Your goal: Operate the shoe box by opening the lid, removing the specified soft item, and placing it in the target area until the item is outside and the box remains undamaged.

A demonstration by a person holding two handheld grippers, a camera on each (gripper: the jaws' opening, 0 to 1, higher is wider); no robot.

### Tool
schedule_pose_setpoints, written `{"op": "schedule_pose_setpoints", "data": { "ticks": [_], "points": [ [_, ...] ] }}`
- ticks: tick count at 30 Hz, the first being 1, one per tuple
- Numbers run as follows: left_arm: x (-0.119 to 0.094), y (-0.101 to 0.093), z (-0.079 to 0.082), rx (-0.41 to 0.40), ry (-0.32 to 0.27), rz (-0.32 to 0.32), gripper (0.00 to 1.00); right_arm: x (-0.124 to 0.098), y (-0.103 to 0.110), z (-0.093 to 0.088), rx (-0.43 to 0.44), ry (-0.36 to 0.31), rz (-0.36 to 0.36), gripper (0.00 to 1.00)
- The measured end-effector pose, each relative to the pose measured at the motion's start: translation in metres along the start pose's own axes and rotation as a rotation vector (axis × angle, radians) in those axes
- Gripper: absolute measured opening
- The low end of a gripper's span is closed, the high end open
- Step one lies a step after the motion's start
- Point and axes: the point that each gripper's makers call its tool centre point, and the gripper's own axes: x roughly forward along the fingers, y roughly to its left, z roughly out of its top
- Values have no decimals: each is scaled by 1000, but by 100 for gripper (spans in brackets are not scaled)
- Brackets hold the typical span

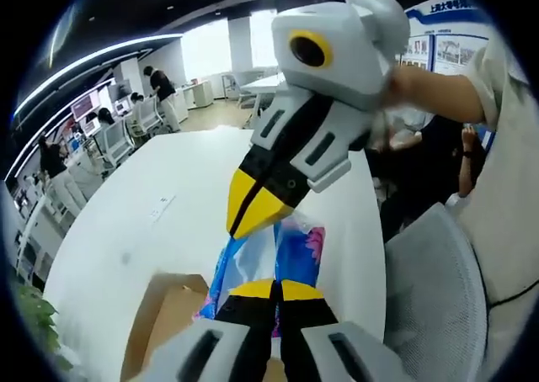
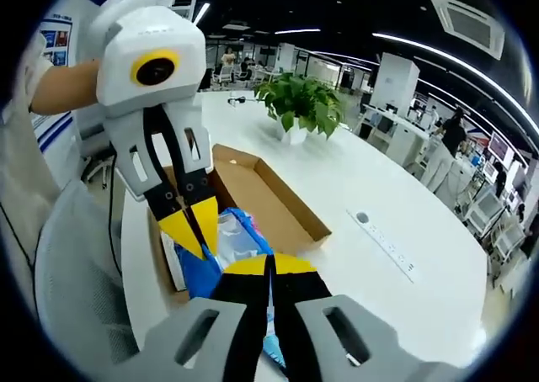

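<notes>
Glossy blue film, printed with pink and white, is what both my grippers are closed on: the soft packet (image 2: 232, 243) hangs between them above the open shoe box (image 2: 278, 201). In the left gripper view my left gripper (image 1: 276, 289) has its yellow tips pressed together on the packet's near edge, and my right gripper (image 1: 244, 218) comes in from above, pinching the far edge. In the right gripper view my right gripper (image 2: 269, 268) is likewise clamped on the film, with the left one (image 2: 195, 235) nipping it just beside.

Handling judgement: the packet looks light, limp and slippery; the film creases and sags, so a grip on a seam or folded edge should hold better than one on the smooth face. It will drape, not stay flat.

The box is plain brown corrugated card, shallow, rectangular, with thin walls that would crush or tear if knocked. It rests on a smooth white table (image 2: 404, 222), near a leafy potted plant (image 2: 303, 104).
</notes>
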Motion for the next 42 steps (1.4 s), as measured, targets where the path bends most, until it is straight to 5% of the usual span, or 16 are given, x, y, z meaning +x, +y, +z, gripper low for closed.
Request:
{"op": "schedule_pose_setpoints", "data": {
  "ticks": [20,42],
  "points": [
    [93,-13,61,33,11,-117,0,-47,-66,-76,114,69,-71,0],
    [177,-9,101,72,52,-223,0,-72,-128,-141,224,110,-116,0]
  ]
}}
